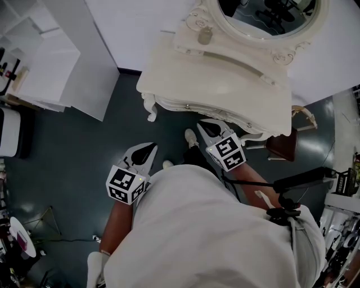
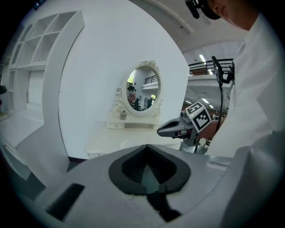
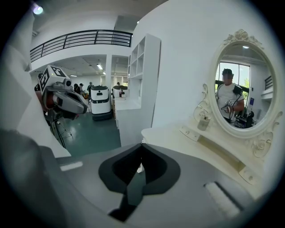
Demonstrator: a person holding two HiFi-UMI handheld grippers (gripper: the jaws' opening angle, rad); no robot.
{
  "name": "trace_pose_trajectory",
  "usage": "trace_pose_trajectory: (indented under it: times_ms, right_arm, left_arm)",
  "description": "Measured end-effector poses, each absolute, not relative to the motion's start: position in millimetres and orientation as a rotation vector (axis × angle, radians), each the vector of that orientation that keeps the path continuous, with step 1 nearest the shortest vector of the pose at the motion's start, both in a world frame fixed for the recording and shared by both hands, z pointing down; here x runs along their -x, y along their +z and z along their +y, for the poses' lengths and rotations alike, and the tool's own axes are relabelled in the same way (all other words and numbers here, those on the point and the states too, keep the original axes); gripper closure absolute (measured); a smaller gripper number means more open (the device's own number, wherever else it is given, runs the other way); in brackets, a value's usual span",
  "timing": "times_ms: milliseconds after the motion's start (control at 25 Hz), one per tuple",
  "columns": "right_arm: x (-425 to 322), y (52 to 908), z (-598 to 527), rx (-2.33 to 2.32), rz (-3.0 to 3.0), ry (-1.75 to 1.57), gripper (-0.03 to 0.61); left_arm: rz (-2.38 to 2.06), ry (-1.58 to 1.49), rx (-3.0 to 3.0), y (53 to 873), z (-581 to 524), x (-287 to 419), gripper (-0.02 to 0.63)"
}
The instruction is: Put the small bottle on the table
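Note:
A small pale bottle (image 1: 205, 35) stands upright on the low raised shelf of a white dressing table (image 1: 214, 84), just left of the oval mirror (image 1: 264, 17). It also shows as the bottle (image 2: 123, 116) in the left gripper view and the bottle (image 3: 204, 122) in the right gripper view. My right gripper (image 1: 205, 125) is shut and empty at the table's front edge, well short of the bottle. Lower left, my left gripper (image 1: 152, 146) hangs over the floor, jaws together with nothing between them. Each gripper view shows its own closed tips, the left gripper (image 2: 147, 146) and the right gripper (image 3: 141, 144).
A tall white shelf unit (image 1: 50, 62) stands left of the table against the wall. A brown chair (image 1: 284, 143) sits at the table's right corner. The person's shoes (image 1: 191, 136) rest on the dark green floor. Equipment stands crowd the right edge.

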State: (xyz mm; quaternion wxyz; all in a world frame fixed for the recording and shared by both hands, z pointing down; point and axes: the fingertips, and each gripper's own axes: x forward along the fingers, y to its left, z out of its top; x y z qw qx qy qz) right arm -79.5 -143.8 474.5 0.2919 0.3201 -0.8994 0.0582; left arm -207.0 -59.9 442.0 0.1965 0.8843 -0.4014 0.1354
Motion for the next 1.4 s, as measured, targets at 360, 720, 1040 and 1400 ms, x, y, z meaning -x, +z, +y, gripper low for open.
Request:
trace_pose_trajectory:
  times_ms: [360,720,1040,1400]
  right_arm:
    - [96.5,473.8,-141.7,-0.798,-2.407,0.107,0.577]
    - [99.4,472.3,-144.2,-0.800,-2.398,0.096,0.578]
    - [98.4,473.6,-151.2,-0.799,-2.388,0.066,0.578]
    - [91.8,475.5,-164.2,-0.808,-2.384,0.079,0.578]
  left_arm:
    - [-1.119,0.381,-2.469,445.8,-62.1,211.8,0.611]
    - [-1.082,0.396,-2.471,448.8,-67.0,211.5,0.611]
    - [-1.050,0.416,-2.473,451.6,-74.5,207.7,0.611]
    - [-1.019,0.431,-2.475,452.5,-92.1,199.8,0.611]
